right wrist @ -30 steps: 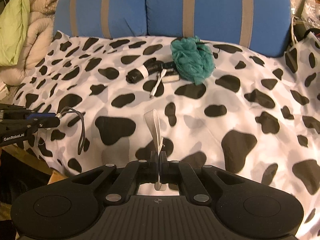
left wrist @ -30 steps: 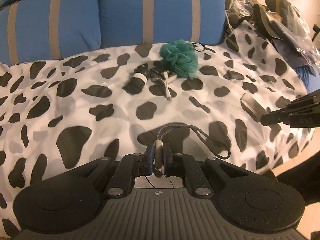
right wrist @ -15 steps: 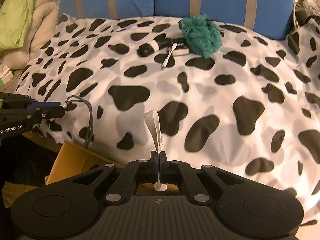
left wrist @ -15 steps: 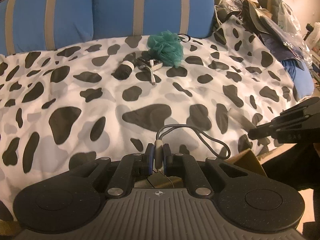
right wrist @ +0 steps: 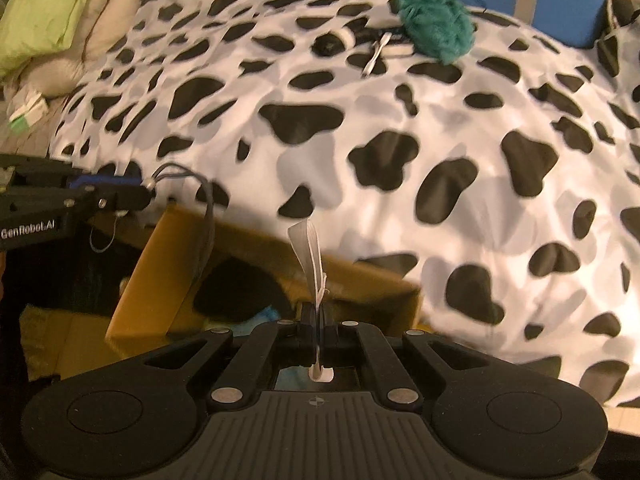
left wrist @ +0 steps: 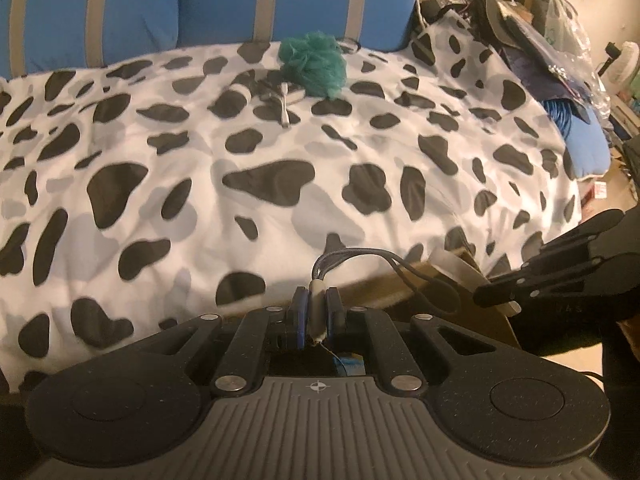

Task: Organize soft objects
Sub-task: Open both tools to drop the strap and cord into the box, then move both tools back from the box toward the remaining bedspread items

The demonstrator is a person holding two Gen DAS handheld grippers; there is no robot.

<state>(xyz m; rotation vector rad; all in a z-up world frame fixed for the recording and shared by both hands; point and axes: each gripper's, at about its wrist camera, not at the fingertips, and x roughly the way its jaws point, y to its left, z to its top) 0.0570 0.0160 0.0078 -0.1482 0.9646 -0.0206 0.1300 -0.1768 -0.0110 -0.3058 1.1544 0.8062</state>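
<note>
Holding our left gripper clamped on a grey braided cord and right gripper clamped on a white strap, we hover above a cardboard box near the cow-print blanket.

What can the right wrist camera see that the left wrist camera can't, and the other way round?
Only the right view shows the green blanket and into the cardboard box. Only the left view shows the cluttered pile past the bed's far corner. Both show the spotted cover, teal pouf, and each gripper's load: grey cord, white strap.
</note>
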